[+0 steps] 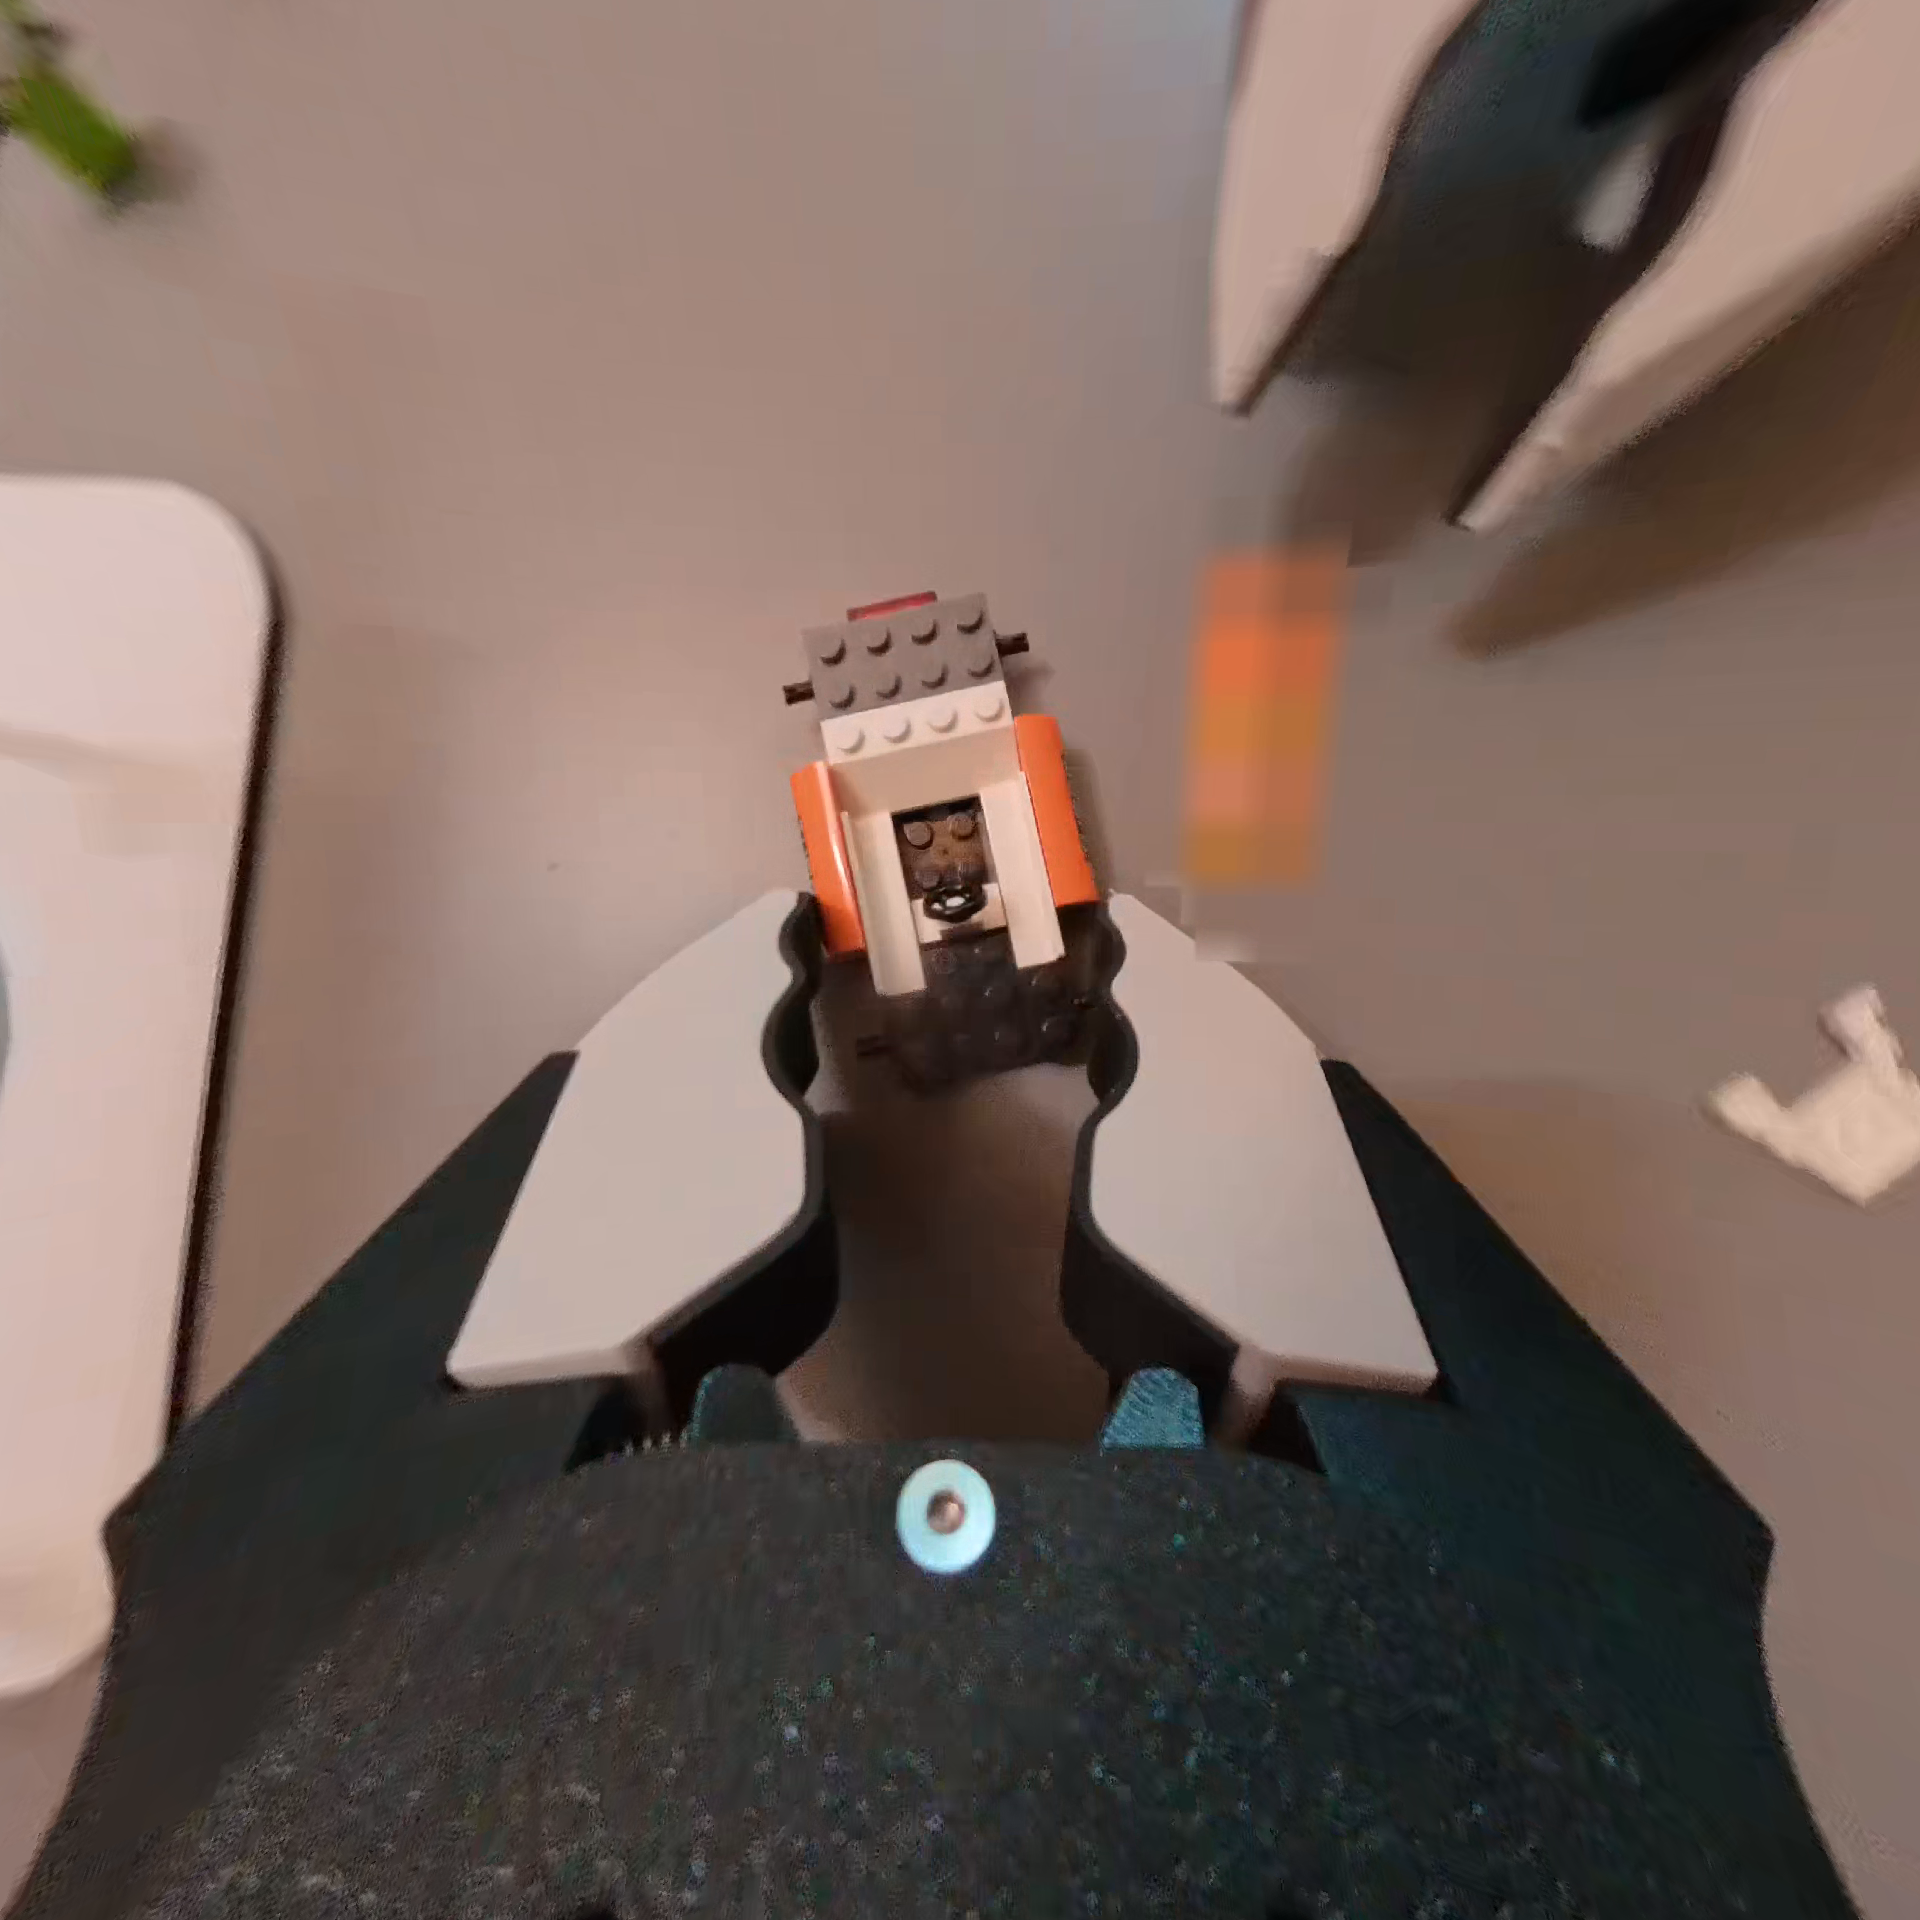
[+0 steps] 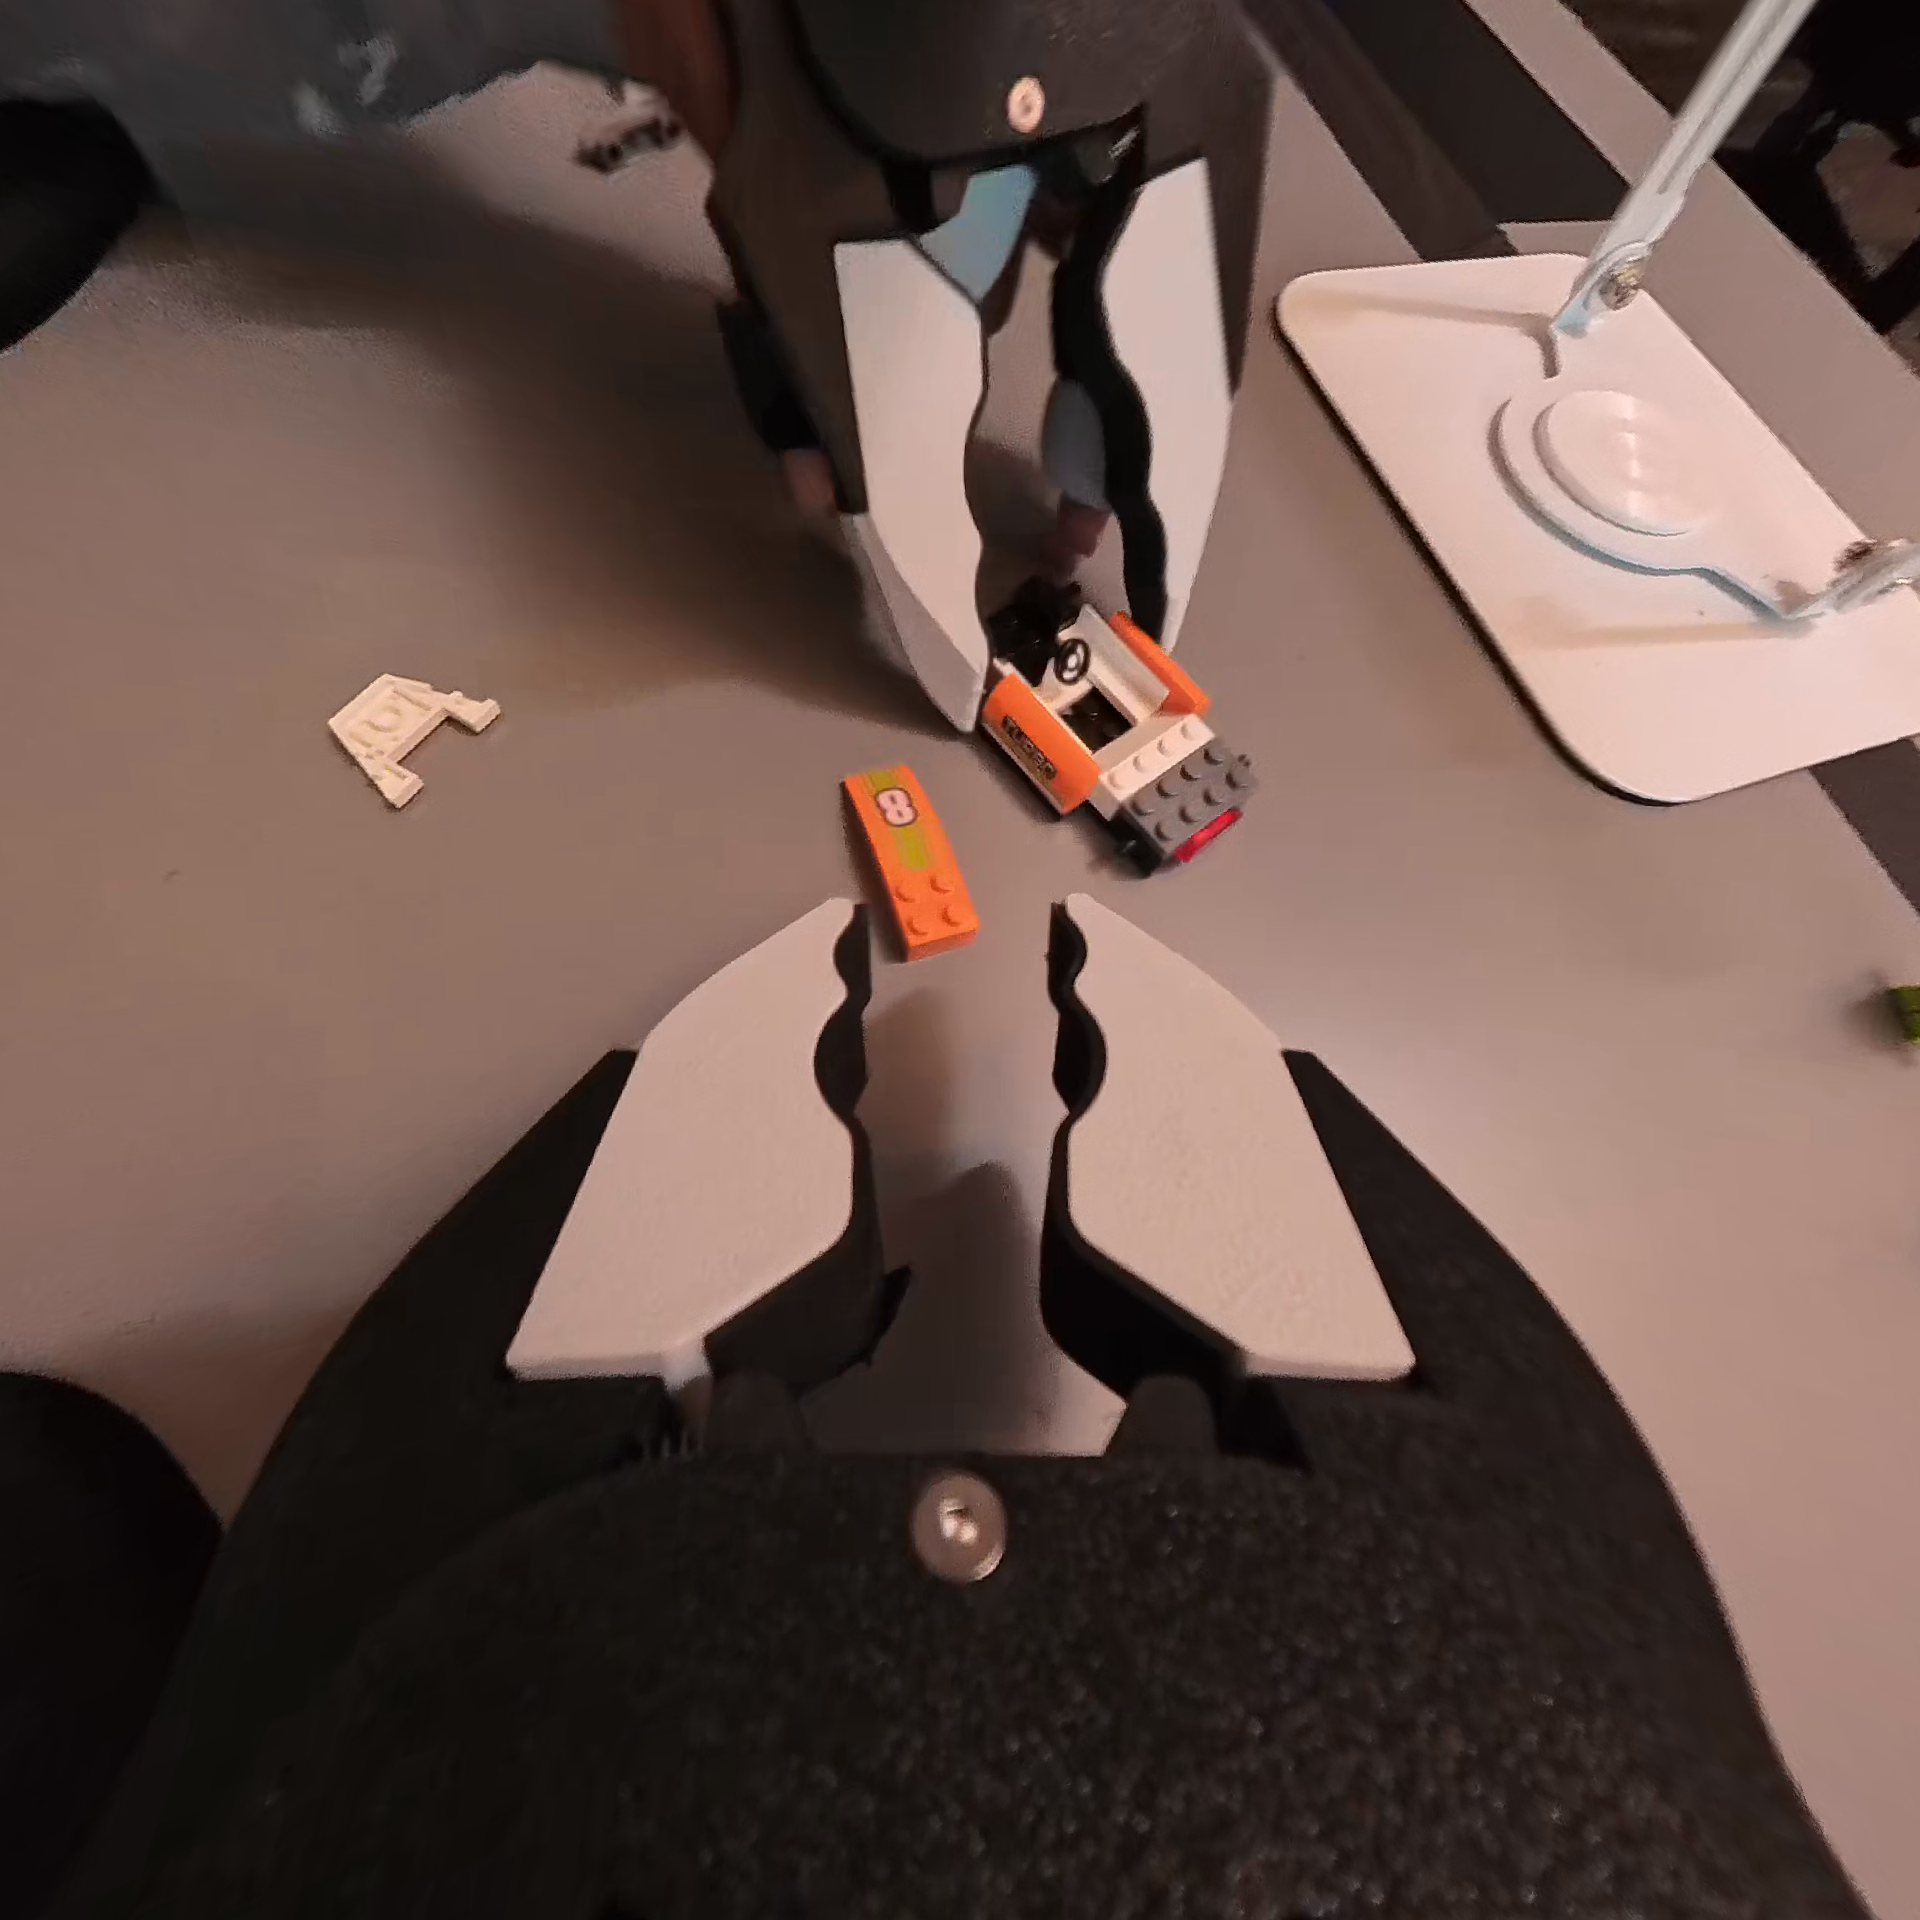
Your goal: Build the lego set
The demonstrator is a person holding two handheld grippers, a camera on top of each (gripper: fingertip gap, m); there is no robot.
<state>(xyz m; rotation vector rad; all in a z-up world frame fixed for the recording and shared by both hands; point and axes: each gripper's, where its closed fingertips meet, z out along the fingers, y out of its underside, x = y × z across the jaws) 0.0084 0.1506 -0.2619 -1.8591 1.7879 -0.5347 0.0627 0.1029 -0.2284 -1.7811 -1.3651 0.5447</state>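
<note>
Car (image 1: 940, 831) pinched at dark front by left gripper (image 1: 951, 914); right gripper (image 2: 956, 914) gaping, empty, over orange slope (image 2: 909, 862). Sloppy grab probably skids slope across table (image 2: 416, 987).

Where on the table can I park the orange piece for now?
Bare table lies below the white piece, left of the right gripper. It is crowded around the car, left gripper and orange piece.

left hand-held gripper (image 1: 951, 940) clamped, right hand-held gripper (image 2: 956, 914) parted
</note>
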